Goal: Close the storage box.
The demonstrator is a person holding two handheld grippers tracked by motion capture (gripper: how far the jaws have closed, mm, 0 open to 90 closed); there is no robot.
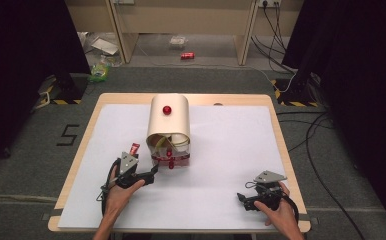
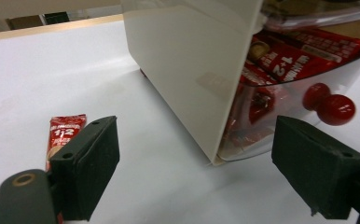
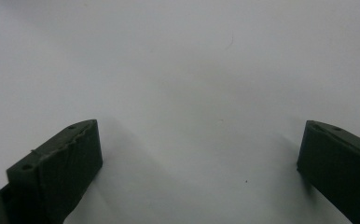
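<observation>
Down at about seven o'clock on the white table sheet, the left gripper sits in the person's left hand with its jaws spread wide and nothing between them. In the left gripper view the two black pads frame the near corner of a cream roll-top box, whose clear front flap is raised over a stack of red sachets. A red knob on the flap hangs just ahead of the jaw at three o'clock in that view. One loose red sachet lies flat on the sheet at the box's nine o'clock side, partly hidden behind the other jaw. The box stands near the table's middle, toward twelve o'clock, with a second red knob on its curved top.

At five o'clock the right gripper, held in the right hand, is likewise wide open, over bare white sheet.
</observation>
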